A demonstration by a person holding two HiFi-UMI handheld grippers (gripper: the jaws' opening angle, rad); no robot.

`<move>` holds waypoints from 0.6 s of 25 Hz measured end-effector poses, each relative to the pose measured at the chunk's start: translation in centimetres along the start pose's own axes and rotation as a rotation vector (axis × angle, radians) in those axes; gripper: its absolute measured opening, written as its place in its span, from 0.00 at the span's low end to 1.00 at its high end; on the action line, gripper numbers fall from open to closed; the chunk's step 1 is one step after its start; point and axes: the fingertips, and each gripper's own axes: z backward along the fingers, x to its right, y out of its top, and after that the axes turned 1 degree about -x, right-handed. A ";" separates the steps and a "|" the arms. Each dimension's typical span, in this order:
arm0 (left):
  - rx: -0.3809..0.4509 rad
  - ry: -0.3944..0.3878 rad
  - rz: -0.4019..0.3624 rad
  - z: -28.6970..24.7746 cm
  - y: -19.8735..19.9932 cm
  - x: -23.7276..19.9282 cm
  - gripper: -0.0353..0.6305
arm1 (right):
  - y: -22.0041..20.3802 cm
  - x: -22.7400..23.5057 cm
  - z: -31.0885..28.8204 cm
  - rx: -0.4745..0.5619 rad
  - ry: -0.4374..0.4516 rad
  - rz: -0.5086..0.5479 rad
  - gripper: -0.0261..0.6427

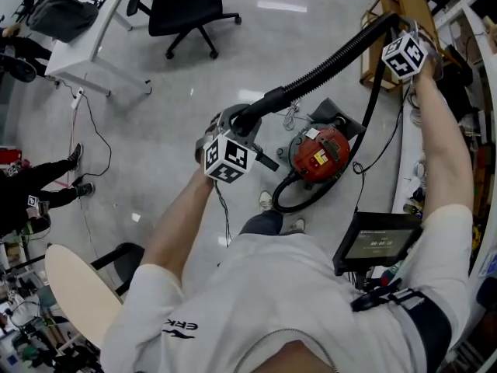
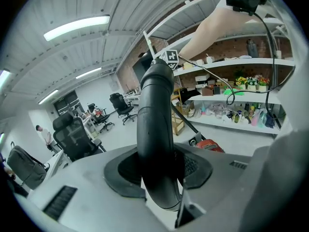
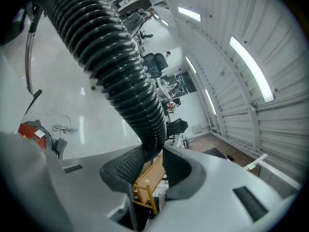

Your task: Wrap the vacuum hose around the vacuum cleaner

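A red vacuum cleaner point(image 1: 320, 153) sits on the floor below me; it shows small in the left gripper view point(image 2: 210, 145) and the right gripper view point(image 3: 33, 129). Its black ribbed hose point(image 1: 335, 57) stretches in the air between both hands and loops back down to the cleaner. My left gripper point(image 1: 230, 140) is shut on the smooth black handle end of the hose point(image 2: 155, 144). My right gripper point(image 1: 404, 47), raised at the upper right, is shut on the ribbed hose point(image 3: 120, 76), which its pads pinch.
A black office chair point(image 1: 186, 10) and a white desk point(image 1: 93, 29) stand at the back left. A wooden rack point(image 1: 404, 14) and cluttered shelves line the right. A black power cord point(image 1: 365, 169) trails by the cleaner. A round stool point(image 1: 74, 290) stands at my lower left.
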 end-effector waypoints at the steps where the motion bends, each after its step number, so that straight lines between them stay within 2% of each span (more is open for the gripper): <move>1: -0.001 0.004 0.009 -0.2 -0.4 -0.3 0.26 | 0.9 -0.3 -0.6 0.004 0.002 0.003 0.22; 7: -0.029 0.024 0.049 -0.9 -4.4 -1.9 0.26 | 6.7 -3.4 -4.0 0.039 0.026 -0.006 0.22; 15: -0.123 0.050 0.072 -0.5 -11.7 -3.4 0.26 | 13.8 -11.9 -7.6 0.090 0.136 -0.001 0.21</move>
